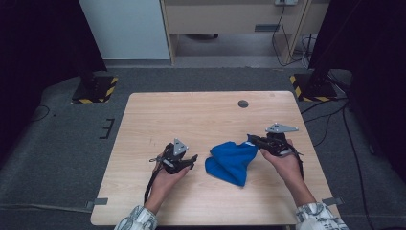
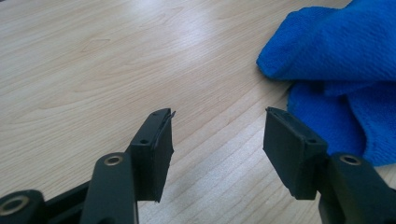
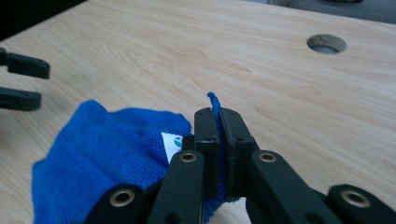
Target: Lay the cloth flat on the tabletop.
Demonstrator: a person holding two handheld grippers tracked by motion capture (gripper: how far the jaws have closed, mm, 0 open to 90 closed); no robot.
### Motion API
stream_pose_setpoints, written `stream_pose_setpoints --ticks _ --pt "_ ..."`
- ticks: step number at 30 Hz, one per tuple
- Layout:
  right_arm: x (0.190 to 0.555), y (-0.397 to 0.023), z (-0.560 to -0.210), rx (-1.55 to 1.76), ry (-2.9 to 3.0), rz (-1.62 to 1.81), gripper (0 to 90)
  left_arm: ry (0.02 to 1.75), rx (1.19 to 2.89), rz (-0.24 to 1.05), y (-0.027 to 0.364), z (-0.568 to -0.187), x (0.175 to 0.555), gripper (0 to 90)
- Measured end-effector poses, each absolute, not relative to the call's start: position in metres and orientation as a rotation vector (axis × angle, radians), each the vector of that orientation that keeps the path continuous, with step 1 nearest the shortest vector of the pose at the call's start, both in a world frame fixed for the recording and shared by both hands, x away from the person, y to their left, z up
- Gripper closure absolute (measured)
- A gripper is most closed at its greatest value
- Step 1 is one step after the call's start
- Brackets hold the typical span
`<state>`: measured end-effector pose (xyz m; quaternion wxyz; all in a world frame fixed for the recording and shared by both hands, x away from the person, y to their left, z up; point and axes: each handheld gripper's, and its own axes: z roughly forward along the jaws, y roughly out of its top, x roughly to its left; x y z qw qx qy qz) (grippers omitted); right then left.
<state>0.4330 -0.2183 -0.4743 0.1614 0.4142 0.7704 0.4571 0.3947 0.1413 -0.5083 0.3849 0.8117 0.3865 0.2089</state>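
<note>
Cloth (image 1: 231, 161): blue, lying crumpled on the table (image 1: 191, 115) between the two grippers, nearer the person's right; one corner is being lifted off the wood, the rest is sagging down to the tabletop. In the right gripper view a white label (image 3: 172, 144) is showing on it just beside the jaws.

Right gripper (image 1: 253, 139): jaws pressed together, pinching the raised corner of the cloth; in the right gripper view a thin blue edge is sticking up between the two black pads (image 3: 217, 122). The right hand (image 1: 283, 160) is holding it low over the table, pointing toward the left side.

Left gripper (image 1: 194, 158): jaws standing apart with nothing between them, bare wood showing in the gap (image 2: 217, 135). It is hovering just beside the cloth, not touching it; the cloth is lying ahead and to the right of its jaws in the left gripper view (image 2: 336, 70).

Left hand (image 1: 165, 179): gripping its tool low, close to the tabletop.

Table: light wood, with a round cable hole (image 1: 243, 103) near the far edge, well apart from the cloth.
</note>
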Motion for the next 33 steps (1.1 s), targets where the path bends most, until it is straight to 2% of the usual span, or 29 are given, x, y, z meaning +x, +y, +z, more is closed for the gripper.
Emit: stream_pose_setpoints --ticks 16,21,23,24,25,26,27,28,29,32,33 --pt "0.430 -0.223 -0.491 1.175 2.209 1.230 86.5 0.878 2.149 0.442 0.104 -0.519 0.403 45.4" --pt "0.430 -0.224 -0.493 1.181 2.204 1.228 86.4 0.869 2.182 0.407 0.097 -0.528 0.408 51.3" --pt "0.429 -0.224 -0.493 1.178 2.204 1.230 86.4 0.866 2.189 0.397 0.095 -0.530 0.411 54.5" --pt "0.429 -0.225 -0.493 1.173 2.208 1.225 86.4 0.870 2.177 0.382 0.094 -0.531 0.413 59.8" --pt "0.429 -0.225 -0.493 1.173 2.208 1.225 86.4 0.865 2.175 0.376 0.093 -0.531 0.413 59.8" --pt "0.428 -0.225 -0.493 1.168 2.205 1.218 86.4 0.856 2.172 0.375 0.092 -0.531 0.414 68.2" --pt "0.428 -0.225 -0.493 1.168 2.205 1.218 86.4 0.845 2.175 0.371 0.092 -0.531 0.414 68.2" --pt "0.428 -0.225 -0.493 1.168 2.197 1.221 86.5 0.830 2.178 0.355 0.092 -0.531 0.413 76.7" --pt "0.428 -0.225 -0.493 1.168 2.197 1.221 86.5 0.828 2.180 0.350 0.092 -0.531 0.413 76.7" --pt "0.427 -0.225 -0.495 1.174 2.193 1.222 86.5 0.826 2.189 0.348 0.093 -0.529 0.412 87.6" --pt "0.427 -0.225 -0.495 1.174 2.193 1.222 86.5 0.828 2.188 0.347 0.094 -0.529 0.411 87.6"
